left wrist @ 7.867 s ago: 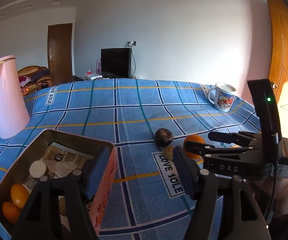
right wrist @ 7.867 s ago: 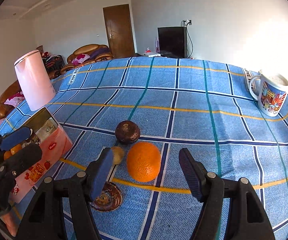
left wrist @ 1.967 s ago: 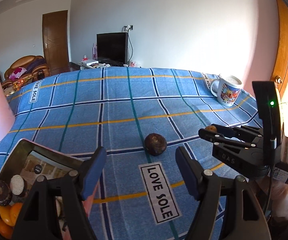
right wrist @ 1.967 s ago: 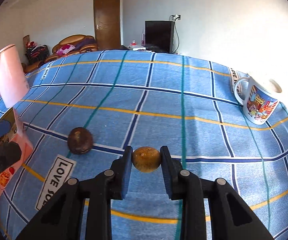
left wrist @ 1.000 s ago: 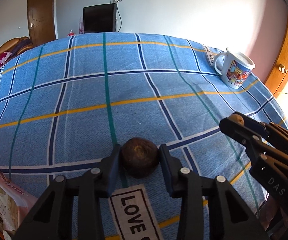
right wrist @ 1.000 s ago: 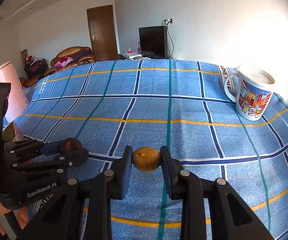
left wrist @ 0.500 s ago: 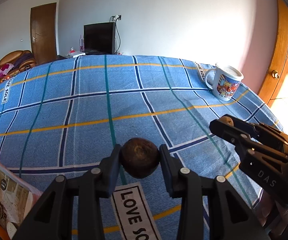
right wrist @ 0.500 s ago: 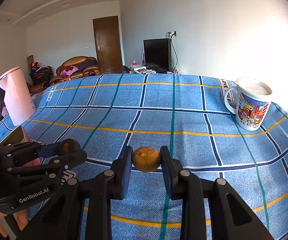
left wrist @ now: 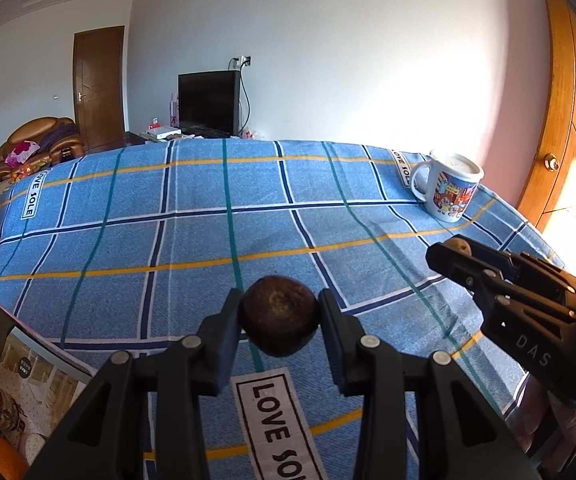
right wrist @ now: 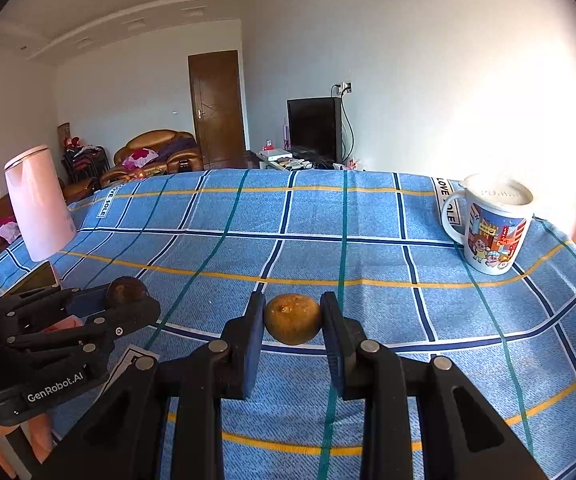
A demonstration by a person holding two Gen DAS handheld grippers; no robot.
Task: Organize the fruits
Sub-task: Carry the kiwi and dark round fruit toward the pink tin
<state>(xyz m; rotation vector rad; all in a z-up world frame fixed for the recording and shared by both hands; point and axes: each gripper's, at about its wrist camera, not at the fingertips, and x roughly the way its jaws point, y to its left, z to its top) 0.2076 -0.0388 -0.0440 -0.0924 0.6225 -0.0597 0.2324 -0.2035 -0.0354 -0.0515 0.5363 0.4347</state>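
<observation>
My left gripper (left wrist: 280,322) is shut on a dark brown round fruit (left wrist: 279,320) and holds it above the blue checked tablecloth (left wrist: 208,232). My right gripper (right wrist: 292,322) is shut on a small yellow-brown fruit (right wrist: 292,319), also lifted off the cloth. In the left wrist view the right gripper (left wrist: 453,250) shows at the right with its fruit (left wrist: 459,245) at the tip. In the right wrist view the left gripper (right wrist: 128,300) shows at the left holding the dark fruit (right wrist: 126,291). The open box (left wrist: 12,372) at lower left holds an orange (left wrist: 2,456) and other pieces.
A cartoon mug (right wrist: 491,232) stands at the table's far right. A pink jug (right wrist: 40,204) stands at the far left, behind the box (right wrist: 34,278). A television (left wrist: 208,102), a door and armchairs lie beyond the table. A wooden door (left wrist: 567,120) is at the right.
Both grippers have risen a little with their fruits and tilted up, so more of the room shows. The box has come further into the left wrist view. Both grips are unchanged.
</observation>
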